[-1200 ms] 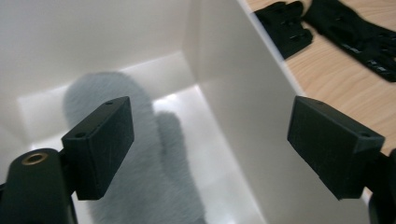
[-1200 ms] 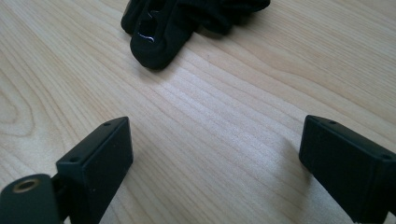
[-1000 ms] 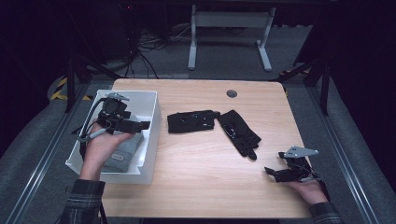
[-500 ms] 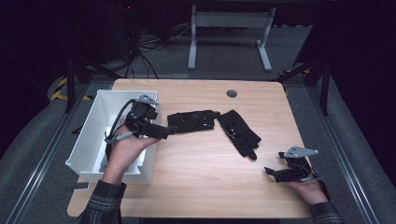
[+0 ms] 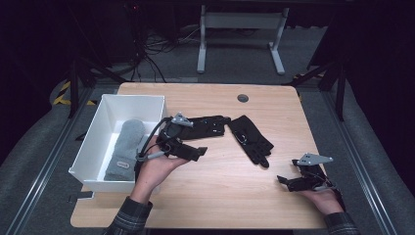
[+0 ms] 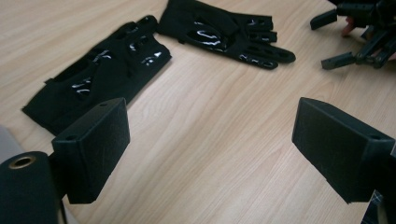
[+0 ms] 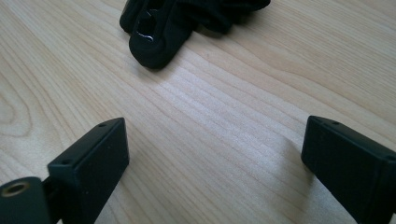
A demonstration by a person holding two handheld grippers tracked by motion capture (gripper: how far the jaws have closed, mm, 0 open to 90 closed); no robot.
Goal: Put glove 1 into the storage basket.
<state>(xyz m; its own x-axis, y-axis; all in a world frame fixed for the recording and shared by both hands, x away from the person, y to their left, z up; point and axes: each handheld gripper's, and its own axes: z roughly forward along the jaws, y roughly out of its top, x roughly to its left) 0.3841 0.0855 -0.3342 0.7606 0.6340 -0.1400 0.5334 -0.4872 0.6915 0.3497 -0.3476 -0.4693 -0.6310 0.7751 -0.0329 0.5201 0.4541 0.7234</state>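
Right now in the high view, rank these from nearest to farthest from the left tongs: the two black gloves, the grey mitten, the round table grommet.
1. Left black glove, just beyond the left tongs.
2. Right black glove and grey mitten in the white bin: opposite sides, too close to call.
3. Grommet, far edge.

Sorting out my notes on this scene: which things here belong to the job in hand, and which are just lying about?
Part of the job:
- near black glove
- far black glove
- grey mitten
- white box
- left hand-held gripper, open

Lying about:
- round grommet
- floor cables
- white frame legs
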